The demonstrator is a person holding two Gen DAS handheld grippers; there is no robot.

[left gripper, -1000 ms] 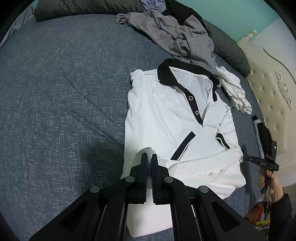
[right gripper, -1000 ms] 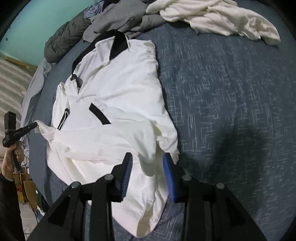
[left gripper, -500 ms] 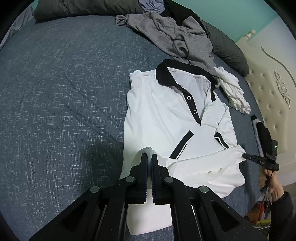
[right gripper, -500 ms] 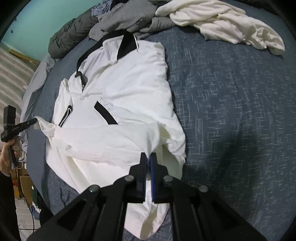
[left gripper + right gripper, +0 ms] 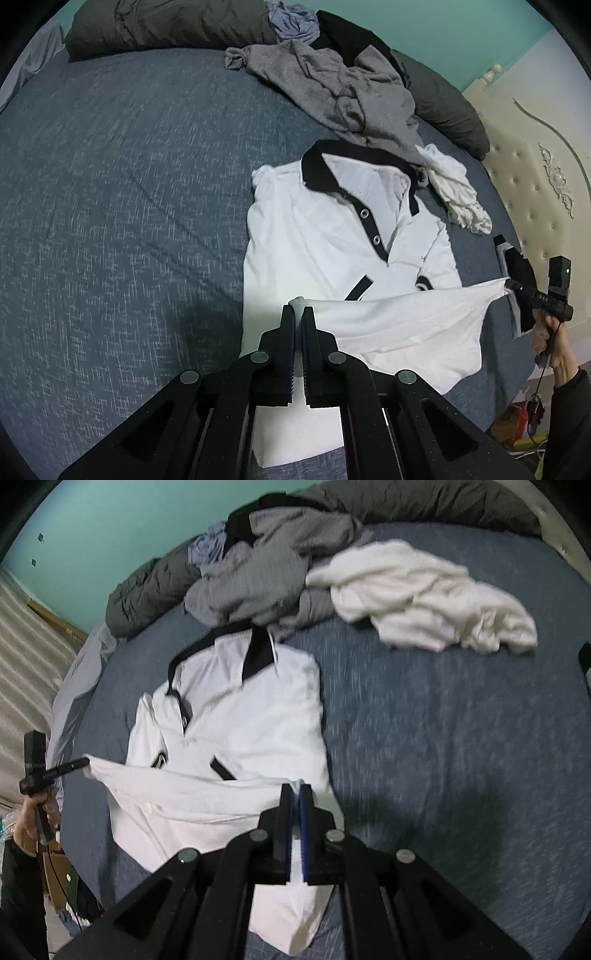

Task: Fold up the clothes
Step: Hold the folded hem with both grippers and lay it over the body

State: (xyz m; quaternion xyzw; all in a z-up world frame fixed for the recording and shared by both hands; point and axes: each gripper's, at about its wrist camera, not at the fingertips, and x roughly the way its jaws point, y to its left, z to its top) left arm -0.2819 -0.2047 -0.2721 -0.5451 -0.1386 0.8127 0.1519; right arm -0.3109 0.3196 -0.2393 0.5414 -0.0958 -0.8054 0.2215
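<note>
A white polo shirt (image 5: 332, 236) with a black collar lies face up on the blue bed (image 5: 110, 184), its sleeves folded in. My left gripper (image 5: 298, 312) is shut on one end of the shirt's lower edge. My right gripper (image 5: 511, 286), held by a hand at the bed's right side, grips the other end. The hem hangs raised and stretched between them. In the right wrist view the right gripper (image 5: 295, 790) is shut on the shirt (image 5: 258, 720), and the left gripper (image 5: 83, 764) holds the far corner at the left.
A heap of grey clothes (image 5: 332, 85) and a crumpled cream garment (image 5: 424, 598) lie just beyond the collar. Dark pillows (image 5: 166, 26) line the far edge. A padded headboard (image 5: 535, 166) stands at the right. Bare sheet spreads to the shirt's left.
The right gripper went from open to shut on the shirt. Both grippers have since lifted the lower edge off the bed and pulled it taut between them.
</note>
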